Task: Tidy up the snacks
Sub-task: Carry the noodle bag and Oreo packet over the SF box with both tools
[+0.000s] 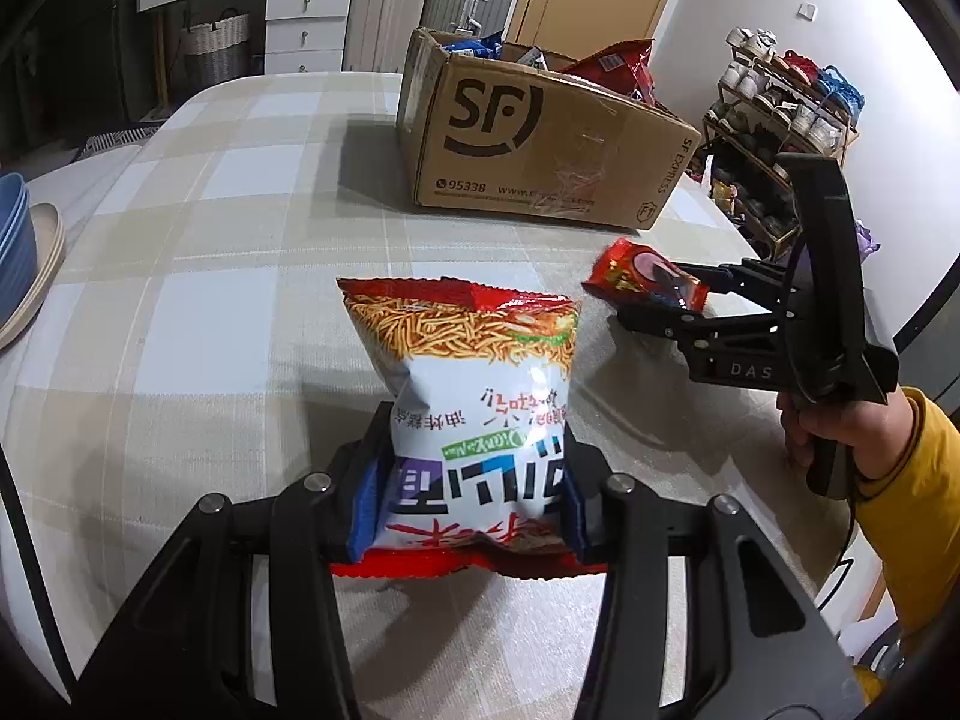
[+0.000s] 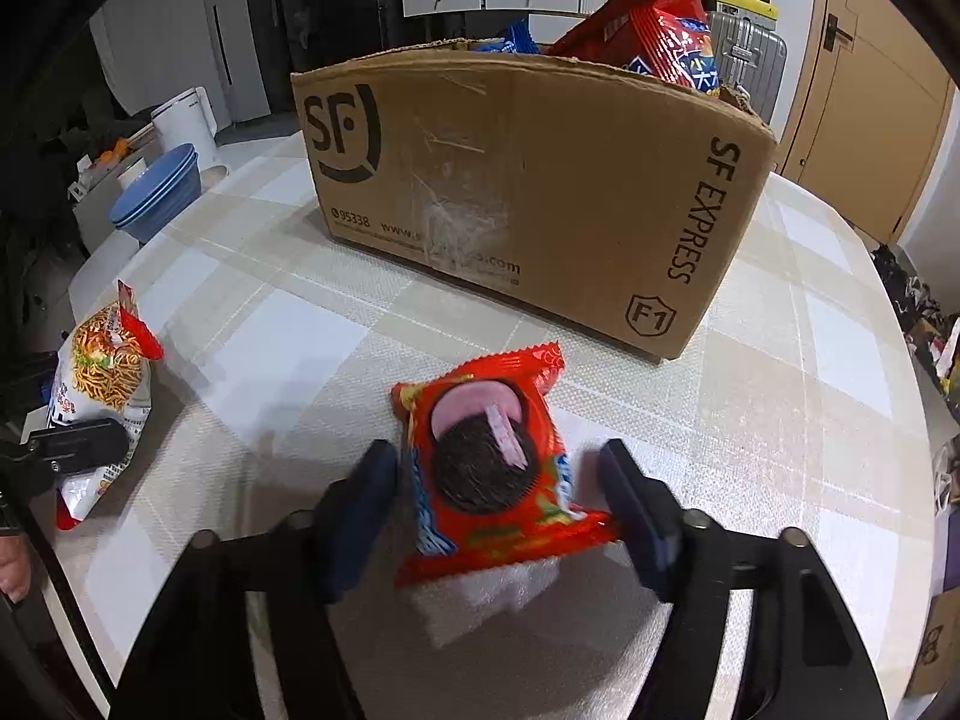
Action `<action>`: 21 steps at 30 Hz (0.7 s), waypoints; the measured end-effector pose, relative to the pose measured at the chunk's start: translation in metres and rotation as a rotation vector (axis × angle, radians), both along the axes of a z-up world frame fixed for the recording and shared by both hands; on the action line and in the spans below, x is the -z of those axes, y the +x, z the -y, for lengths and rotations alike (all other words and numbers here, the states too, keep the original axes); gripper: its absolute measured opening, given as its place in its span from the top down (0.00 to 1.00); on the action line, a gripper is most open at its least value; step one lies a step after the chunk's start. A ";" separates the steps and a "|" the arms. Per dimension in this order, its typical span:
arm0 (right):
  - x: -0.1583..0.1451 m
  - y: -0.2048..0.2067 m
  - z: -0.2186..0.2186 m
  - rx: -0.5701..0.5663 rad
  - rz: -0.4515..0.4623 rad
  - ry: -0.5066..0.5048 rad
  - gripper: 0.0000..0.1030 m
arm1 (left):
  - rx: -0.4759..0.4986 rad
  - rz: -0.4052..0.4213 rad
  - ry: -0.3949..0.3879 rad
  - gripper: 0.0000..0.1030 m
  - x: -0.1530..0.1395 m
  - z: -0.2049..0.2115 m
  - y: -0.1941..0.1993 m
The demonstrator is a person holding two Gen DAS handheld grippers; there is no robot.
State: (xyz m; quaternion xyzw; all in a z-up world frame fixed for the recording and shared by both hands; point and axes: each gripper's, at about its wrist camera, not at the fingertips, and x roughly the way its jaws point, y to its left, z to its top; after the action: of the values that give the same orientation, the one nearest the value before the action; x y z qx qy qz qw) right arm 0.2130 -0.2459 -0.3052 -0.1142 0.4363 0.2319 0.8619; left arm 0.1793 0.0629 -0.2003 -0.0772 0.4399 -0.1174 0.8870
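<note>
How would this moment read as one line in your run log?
left gripper: shut on noodle snack bag | right gripper: open around cookie packet | cardboard box: behind

Between our left gripper's (image 1: 474, 480) matt black plastic arms with their shiny metal pins, the noodle snack bag (image 1: 474, 408) is glossy, crinkled film. Between our right gripper's (image 2: 501, 492) fingers, the cookie packet (image 2: 492, 468) gleams likewise. Beyond both, the cardboard box (image 2: 510, 180) looks matt, scuffed, tape-scarred; beneath, the checked tablecloth (image 1: 210, 276) looks woven, dull.
</note>
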 end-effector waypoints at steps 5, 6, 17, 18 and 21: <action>-0.003 -0.011 -0.001 -0.028 0.002 0.006 0.54 | 0.014 0.018 -0.005 0.58 -0.008 0.004 -0.009; -0.004 -0.013 0.000 -0.032 -0.006 0.031 0.54 | 0.016 0.020 -0.004 0.58 -0.009 0.004 -0.011; -0.018 -0.032 0.032 0.008 -0.056 0.237 0.57 | 0.025 0.032 -0.012 0.58 -0.021 0.003 -0.028; -0.022 -0.036 0.036 0.013 -0.052 0.260 0.57 | 0.023 0.032 -0.014 0.58 -0.021 0.004 -0.030; -0.035 -0.052 0.036 0.014 -0.042 0.325 0.57 | 0.024 0.036 -0.015 0.58 -0.024 0.004 -0.035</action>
State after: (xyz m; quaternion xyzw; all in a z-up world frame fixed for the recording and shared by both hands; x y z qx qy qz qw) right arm 0.1610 -0.2823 -0.2706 0.0346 0.4118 0.2958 0.8612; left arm 0.1446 0.0588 -0.1765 -0.0768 0.4239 -0.1326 0.8926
